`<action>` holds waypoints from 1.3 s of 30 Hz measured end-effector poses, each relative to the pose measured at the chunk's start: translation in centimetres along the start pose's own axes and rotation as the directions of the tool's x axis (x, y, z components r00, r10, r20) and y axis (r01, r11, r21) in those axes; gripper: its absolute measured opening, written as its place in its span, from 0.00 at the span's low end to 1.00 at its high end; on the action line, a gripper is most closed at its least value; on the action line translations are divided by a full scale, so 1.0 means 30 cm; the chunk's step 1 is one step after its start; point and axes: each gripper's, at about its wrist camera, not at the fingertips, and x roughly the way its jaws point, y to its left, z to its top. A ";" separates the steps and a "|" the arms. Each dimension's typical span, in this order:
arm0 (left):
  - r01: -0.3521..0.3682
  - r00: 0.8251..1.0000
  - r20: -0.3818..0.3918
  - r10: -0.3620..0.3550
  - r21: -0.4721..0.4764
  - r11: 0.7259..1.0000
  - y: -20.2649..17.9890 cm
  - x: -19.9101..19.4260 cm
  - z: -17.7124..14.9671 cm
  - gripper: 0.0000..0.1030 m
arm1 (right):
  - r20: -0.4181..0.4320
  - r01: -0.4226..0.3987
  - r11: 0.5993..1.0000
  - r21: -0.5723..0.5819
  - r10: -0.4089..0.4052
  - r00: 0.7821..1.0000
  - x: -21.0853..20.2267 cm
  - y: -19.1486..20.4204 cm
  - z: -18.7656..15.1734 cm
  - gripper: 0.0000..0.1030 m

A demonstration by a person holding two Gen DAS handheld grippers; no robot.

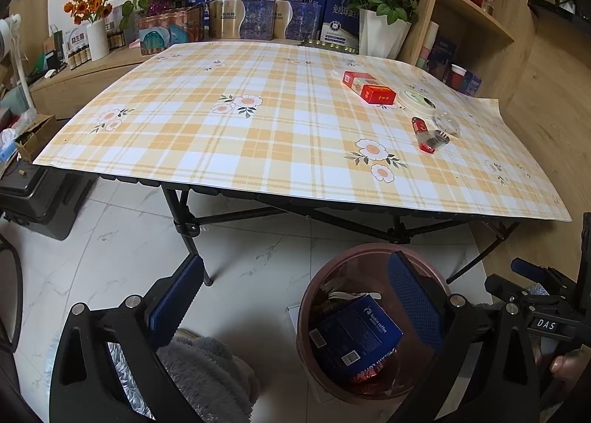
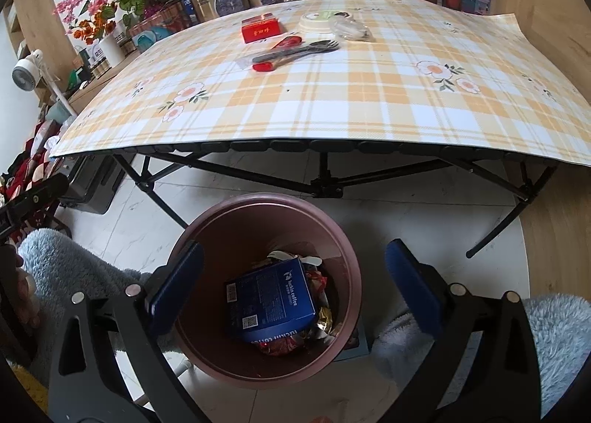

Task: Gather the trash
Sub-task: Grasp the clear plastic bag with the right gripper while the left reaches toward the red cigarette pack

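Observation:
A pink bin (image 2: 258, 205) stands on the floor in front of the table; it holds a blue coffee box (image 2: 269, 301) and several wrappers. It also shows in the left wrist view (image 1: 306, 297). My right gripper (image 2: 293, 275) is open and empty above the bin. My left gripper (image 1: 295, 286) is open and empty, to the left of the bin over the floor. On the checked tablecloth (image 2: 332, 105) lie a red box (image 2: 260, 29), a red wrapper with black plastic cutlery (image 2: 291, 51), a white lid (image 2: 317, 22) and a clear plastic piece (image 2: 351, 31).
The folding table has black legs (image 2: 325, 179) behind the bin. Boxes and flower vases (image 1: 384, 31) line the back shelf. A black case (image 1: 40, 194) sits on the floor at left. The wooden shelving (image 1: 476, 9) stands at right.

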 end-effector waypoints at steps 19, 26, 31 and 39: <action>0.036 0.998 -0.049 -0.039 -0.066 0.997 -0.003 0.038 0.169 0.94 | 0.096 0.034 0.972 0.233 -0.058 0.994 -0.078 -0.180 0.160 0.94; 0.084 0.994 -0.066 -0.088 -0.067 0.994 -0.081 0.125 0.371 0.94 | 0.150 0.037 0.983 0.181 -0.065 0.987 -0.068 -0.239 0.322 0.94; 0.137 0.984 -0.102 -0.148 -0.106 0.985 -0.137 0.254 0.490 0.94 | 0.165 -0.074 0.973 0.220 0.038 0.986 -0.006 -0.302 0.433 0.94; 0.135 0.978 -0.129 -0.162 -0.199 0.971 -0.205 0.449 0.656 0.94 | 0.143 0.069 0.988 -0.141 -0.049 0.989 0.114 -0.270 0.646 0.94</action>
